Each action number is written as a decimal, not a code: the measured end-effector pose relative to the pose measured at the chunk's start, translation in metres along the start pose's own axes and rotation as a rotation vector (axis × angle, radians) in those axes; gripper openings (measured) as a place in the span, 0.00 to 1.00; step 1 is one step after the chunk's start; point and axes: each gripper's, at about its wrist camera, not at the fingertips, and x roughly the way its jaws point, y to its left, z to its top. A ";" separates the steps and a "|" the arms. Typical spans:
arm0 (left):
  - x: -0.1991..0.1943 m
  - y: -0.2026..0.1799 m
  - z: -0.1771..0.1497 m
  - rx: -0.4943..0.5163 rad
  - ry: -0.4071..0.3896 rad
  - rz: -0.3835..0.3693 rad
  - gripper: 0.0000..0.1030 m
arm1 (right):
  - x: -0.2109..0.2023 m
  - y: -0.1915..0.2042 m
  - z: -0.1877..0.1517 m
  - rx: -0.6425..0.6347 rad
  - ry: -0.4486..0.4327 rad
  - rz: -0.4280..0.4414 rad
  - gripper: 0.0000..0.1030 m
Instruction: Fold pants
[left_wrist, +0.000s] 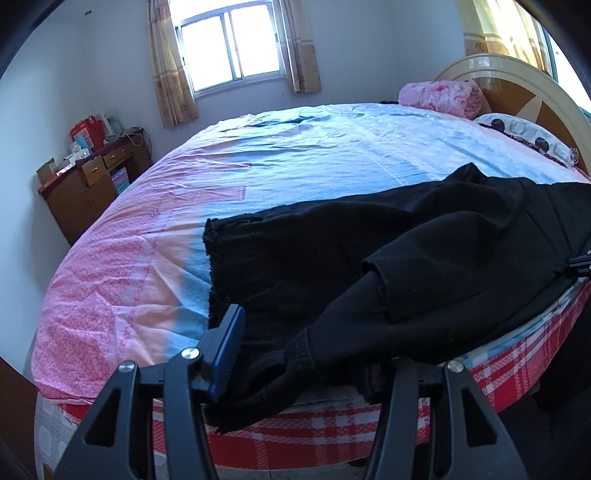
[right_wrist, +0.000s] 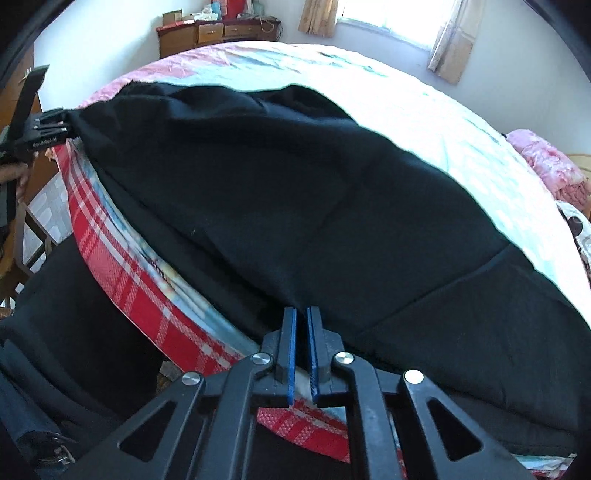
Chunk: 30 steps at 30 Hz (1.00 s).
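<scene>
Here, black pants (left_wrist: 388, 258) lie along the near edge of the bed (left_wrist: 258, 158), one hand-held gripper at each end.

The cloth looks soft, thickish and light, likely to sag and bunch when lifted, so hems and waistband seem the best places to take hold. The left hand-held gripper (left_wrist: 306, 354) is spread wide, a ribbed cuff (left_wrist: 295, 354) lying between its fingers, not clamped. The right hand-held gripper (right_wrist: 301, 347) is nearly closed, only a thin slit between its blue pads (right_wrist: 291, 354), and appears to pinch the pants' near edge just ahead; the actual contact is hard to make out.
</scene>
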 end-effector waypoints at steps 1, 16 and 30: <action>0.000 0.000 0.000 0.006 0.002 0.007 0.55 | 0.000 0.002 0.001 -0.007 0.001 0.001 0.02; -0.009 0.022 -0.010 0.060 0.012 0.109 0.88 | 0.000 -0.005 0.010 0.007 0.032 0.061 0.03; -0.003 0.038 -0.028 0.116 0.030 0.092 0.99 | -0.043 -0.058 0.042 0.152 -0.116 0.146 0.67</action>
